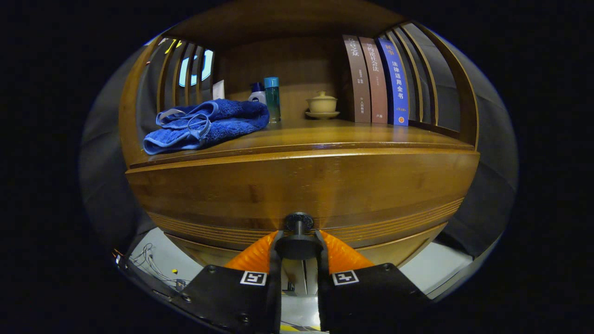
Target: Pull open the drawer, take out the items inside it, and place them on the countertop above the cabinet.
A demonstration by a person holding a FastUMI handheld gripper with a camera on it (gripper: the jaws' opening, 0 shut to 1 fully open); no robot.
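Note:
The wooden drawer front (301, 185) fills the space just ahead of the fingers, flush with the cabinet. Its dark round knob (298, 243) sits between the two fingertips, and my gripper (298, 244) is shut on it, one finger pressing each side. Above the drawer runs the wooden countertop (334, 137). The drawer's inside is hidden.
On the countertop lie a folded blue towel (206, 124) at the left, a small white bottle (256, 94) and a teal bottle (272, 98) behind it, a lidded beige cup on a saucer (322, 105), and three upright books (377, 80) at the right. Slatted wooden sides flank the shelf.

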